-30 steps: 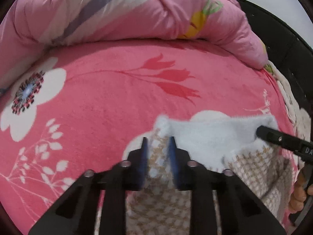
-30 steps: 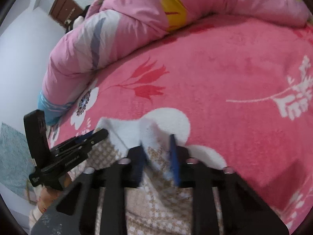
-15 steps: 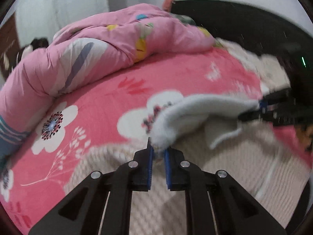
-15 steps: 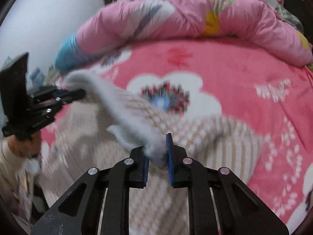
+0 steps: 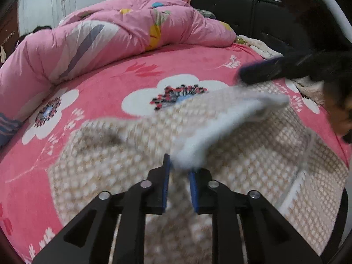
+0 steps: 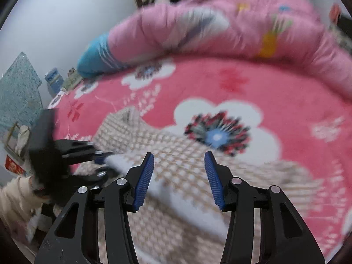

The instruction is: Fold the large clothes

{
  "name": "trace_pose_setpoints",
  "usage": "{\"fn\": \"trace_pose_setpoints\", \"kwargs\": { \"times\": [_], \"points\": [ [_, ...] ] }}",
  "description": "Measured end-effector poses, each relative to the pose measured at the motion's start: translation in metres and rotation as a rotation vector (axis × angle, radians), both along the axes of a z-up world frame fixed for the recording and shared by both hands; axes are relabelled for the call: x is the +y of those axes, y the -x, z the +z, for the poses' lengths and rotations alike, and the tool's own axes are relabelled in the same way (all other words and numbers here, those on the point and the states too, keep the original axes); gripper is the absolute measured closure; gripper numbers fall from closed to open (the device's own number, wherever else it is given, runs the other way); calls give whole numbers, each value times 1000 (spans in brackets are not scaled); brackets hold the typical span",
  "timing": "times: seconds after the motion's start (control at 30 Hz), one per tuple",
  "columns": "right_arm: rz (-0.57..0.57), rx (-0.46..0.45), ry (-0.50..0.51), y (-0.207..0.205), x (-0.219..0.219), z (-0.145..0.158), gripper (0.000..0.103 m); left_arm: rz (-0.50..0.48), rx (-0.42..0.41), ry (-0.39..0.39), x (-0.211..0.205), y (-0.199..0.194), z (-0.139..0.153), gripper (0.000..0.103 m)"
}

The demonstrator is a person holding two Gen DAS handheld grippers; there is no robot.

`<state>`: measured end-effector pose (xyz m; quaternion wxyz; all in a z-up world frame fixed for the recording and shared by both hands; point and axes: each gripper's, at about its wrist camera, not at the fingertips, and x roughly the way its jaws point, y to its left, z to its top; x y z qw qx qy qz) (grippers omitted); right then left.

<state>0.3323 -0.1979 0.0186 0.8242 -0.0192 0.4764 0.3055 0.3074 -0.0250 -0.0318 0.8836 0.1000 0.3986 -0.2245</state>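
Observation:
A beige checked garment (image 5: 132,154) with white fleece lining lies on the pink flowered bed. In the left wrist view its fleece edge (image 5: 231,114) is folded back and raised, and one corner sits between the pads of my left gripper (image 5: 179,165). The jaws are opening but still touch the cloth. My right gripper (image 6: 179,160) has its jaws opening wide. Nothing is between them, and the garment (image 6: 176,189) lies flat beneath. The right gripper (image 5: 244,74) shows blurred at the right of the left view. The left gripper (image 6: 105,162) is at the left of the right view.
A rolled pink quilt (image 5: 110,33) runs along the far side of the bed blanket (image 5: 99,88). A black headboard (image 5: 253,11) stands at the back right. A sleeve (image 6: 13,195) shows at the lower left, with a teal panel (image 6: 17,92) and small items off the bed's edge.
Both grippers carried the fleece-lined edge back over the garment, folding it. The right jaws opened and let the edge go. The left jaws widened slightly around their corner.

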Motion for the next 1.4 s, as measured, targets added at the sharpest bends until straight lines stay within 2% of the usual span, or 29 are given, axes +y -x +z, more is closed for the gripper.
{"fn": "trace_pose_setpoints", "kwargs": {
  "times": [0.03, 0.1, 0.2, 0.33, 0.37, 0.43, 0.47, 0.53, 0.57, 0.6, 0.63, 0.73, 0.77, 0.8, 0.9, 1.03, 1.1, 1.17, 1.2, 1.27, 1.3, 1.33, 1.4],
  "points": [
    [7, 30, 19, 2, 4, -15, 64, 2, 7, 5, 5, 2, 1, 85],
    [19, 11, 49, 13, 5, -30, 63, 9, 7, 20, 23, 10, 7, 85],
    [42, -32, 82, 31, 0, -32, 63, 32, -27, 62, 39, 11, 23, 85],
    [20, 5, 38, 37, -19, -18, 63, 52, -30, 163, 27, -19, 42, 85],
    [2, 0, -1, 37, -29, -8, 61, 39, -17, 197, 18, -29, 45, 85],
    [-76, -37, -82, 37, -59, 9, 41, 24, 7, 219, 0, -45, 43, 85],
    [-119, -42, -106, 34, -72, 14, 36, 20, 30, 218, -9, -54, 37, 85],
    [-225, -4, -161, 18, -104, 15, 34, 8, 75, 190, -21, -67, 24, 85],
    [-285, 47, -182, 5, -119, 8, 34, 4, 97, 155, -26, -71, 15, 85],
    [-325, 93, -189, -6, -128, -2, 35, 10, 119, 87, -31, -73, 2, 85],
    [-366, 149, -194, -19, -136, -15, 42, 12, 132, 50, -32, -74, -8, 85],
    [-384, 238, -235, -39, -137, -42, 61, 1, 110, 69, -25, -67, -14, 85],
    [-383, 242, -246, -43, -135, -45, 63, 1, 112, 76, -23, -67, -15, 85],
    [-372, 240, -256, -47, -132, -46, 72, 1, 116, 88, -21, -67, -15, 85],
    [-364, 195, -241, -57, -122, -40, 81, -2, 110, 107, -17, -67, -15, 84],
    [-351, 158, -156, -65, -114, -50, 83, -4, 79, 76, -18, -63, -16, 84],
    [-335, 175, -95, -65, -114, -62, 81, -11, 58, 37, -21, -60, -18, 84],
    [-324, 159, -85, -57, -119, -53, 77, -18, 49, 18, -19, -55, -18, 84],
    [-335, 152, -75, -53, -122, -49, 72, -22, 49, 12, -14, -51, -16, 84],
    [-364, 99, -24, -38, -127, -30, 65, -20, 55, 14, -4, -47, -10, 84],
    [-372, 45, 23, -29, -127, -17, 60, -19, 52, 21, 0, -46, -7, 84],
    [-363, -4, 42, -22, -124, -5, 59, -18, 32, 33, 6, -44, 1, 84],
    [-331, -27, 8, -22, -116, 6, 59, -7, -25, 58, 14, -44, 19, 84]
  ]
}}
